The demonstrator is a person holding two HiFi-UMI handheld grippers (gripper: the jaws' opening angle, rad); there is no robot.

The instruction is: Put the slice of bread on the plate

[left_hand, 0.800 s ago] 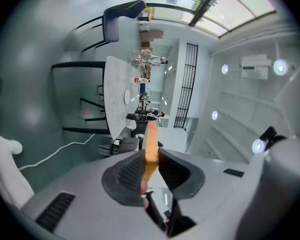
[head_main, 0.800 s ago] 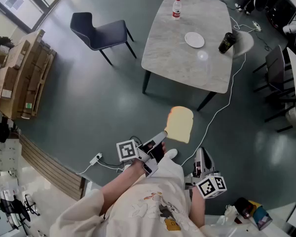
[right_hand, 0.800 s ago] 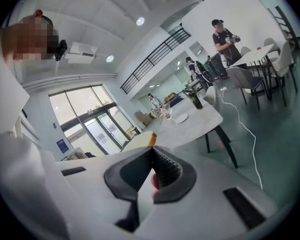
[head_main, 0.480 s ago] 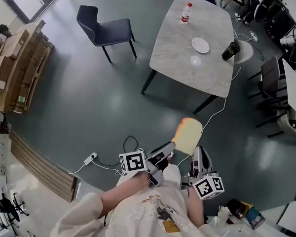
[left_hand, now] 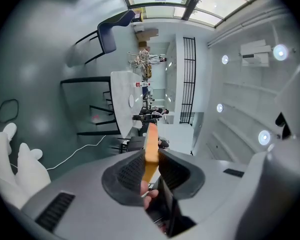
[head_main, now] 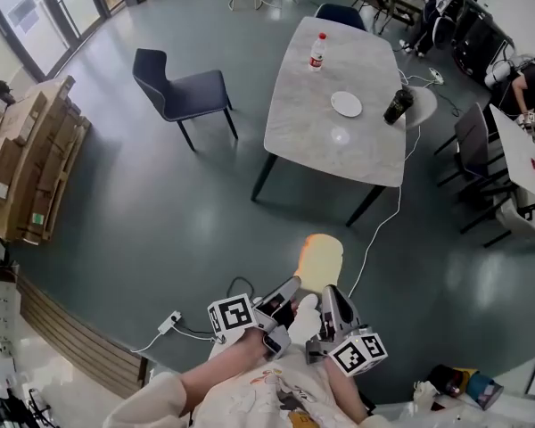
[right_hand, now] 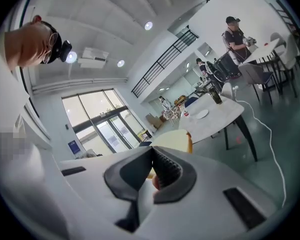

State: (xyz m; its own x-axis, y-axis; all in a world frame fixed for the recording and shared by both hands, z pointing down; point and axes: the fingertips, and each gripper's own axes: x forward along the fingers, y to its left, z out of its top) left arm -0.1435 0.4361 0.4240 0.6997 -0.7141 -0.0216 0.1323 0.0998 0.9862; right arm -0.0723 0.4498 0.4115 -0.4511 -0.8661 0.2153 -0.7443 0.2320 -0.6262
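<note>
Grip first: my left gripper (head_main: 292, 286) is clenched on the slice of bread (head_main: 320, 259). In the left gripper view its two pads press on the lower part of the slice, which stands edge-on between them. Compared with a moment ago, the slice sits lower in the head view and closer to my body, and it is carried in the air above the floor. Just to its right, the right gripper (head_main: 330, 297) has come inward and is now close beside the left one, where before it hung more apart. Its jaws are together with nothing between them, and in the right gripper view the slice shows only behind them. Further right and far up in the head view, the table (head_main: 312, 132) with the plate (head_main: 346, 104) has shifted in the frame but remains well apart from the bread. So I judge that the carrying is under way and the placing has not yet begun. Some things I cannot read well. The pads cover the lower edge of the slice, so the depth of the hold is unclear. Something pinkish, perhaps a fingertip, shows behind the pads of each gripper. The plate is too small to say whether anything lies on it.
</note>
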